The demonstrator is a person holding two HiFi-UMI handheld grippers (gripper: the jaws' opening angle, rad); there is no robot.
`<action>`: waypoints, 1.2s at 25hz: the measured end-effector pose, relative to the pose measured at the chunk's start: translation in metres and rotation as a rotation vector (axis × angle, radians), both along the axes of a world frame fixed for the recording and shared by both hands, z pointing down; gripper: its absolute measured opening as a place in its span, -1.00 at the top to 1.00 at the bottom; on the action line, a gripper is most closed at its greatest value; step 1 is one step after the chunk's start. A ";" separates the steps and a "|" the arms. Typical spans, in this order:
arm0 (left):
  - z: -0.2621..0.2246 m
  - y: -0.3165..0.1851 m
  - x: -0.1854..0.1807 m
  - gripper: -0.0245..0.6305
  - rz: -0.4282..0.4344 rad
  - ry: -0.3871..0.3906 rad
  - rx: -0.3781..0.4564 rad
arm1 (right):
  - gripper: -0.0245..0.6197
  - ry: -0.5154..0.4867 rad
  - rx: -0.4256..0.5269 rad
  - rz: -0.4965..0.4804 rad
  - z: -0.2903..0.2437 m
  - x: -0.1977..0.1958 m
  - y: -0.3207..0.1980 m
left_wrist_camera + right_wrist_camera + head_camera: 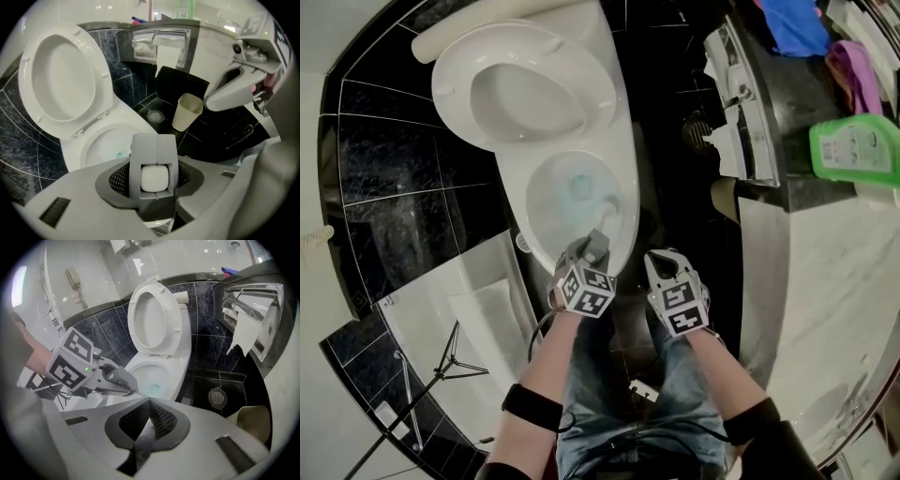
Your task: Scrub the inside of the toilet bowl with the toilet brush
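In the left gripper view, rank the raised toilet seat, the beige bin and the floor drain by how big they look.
1. Seat, by far the largest, though it is also nearest the camera.
2. Bin.
3. Drain, smallest; it lies beside the bin, so this comparison is fair.

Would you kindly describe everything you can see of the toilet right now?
The toilet is white and glossy, ceramic by its look. Its seat is raised upright, leaving the oval bowl open, with a teal tint low inside. It stands against black wall tiles. The left tool hovers over the front rim, gripping a white brush handle that reaches into the bowl.
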State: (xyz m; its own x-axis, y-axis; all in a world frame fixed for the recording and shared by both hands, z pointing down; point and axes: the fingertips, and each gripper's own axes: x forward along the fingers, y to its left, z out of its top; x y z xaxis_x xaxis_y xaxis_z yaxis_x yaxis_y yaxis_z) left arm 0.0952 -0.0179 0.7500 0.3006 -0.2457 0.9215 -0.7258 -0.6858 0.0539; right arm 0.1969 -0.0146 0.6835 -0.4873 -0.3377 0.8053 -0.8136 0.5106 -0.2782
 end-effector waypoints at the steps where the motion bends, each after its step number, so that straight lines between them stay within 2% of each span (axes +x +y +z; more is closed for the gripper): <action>1: -0.001 -0.009 0.003 0.36 -0.015 0.006 0.009 | 0.87 -0.001 -0.001 0.005 0.001 0.002 -0.002; 9: 0.000 -0.088 0.010 0.36 -0.128 0.027 0.083 | 0.87 -0.014 0.001 0.026 0.009 0.011 -0.015; 16: -0.001 -0.140 0.000 0.37 -0.157 0.026 0.123 | 0.87 -0.012 0.006 0.031 0.016 0.017 -0.028; 24: -0.007 -0.169 -0.031 0.37 -0.154 0.019 0.163 | 0.87 -0.007 0.017 0.017 0.022 0.010 -0.037; 30: -0.013 -0.170 -0.079 0.37 -0.165 -0.018 0.190 | 0.87 -0.010 0.032 -0.001 0.019 -0.010 -0.035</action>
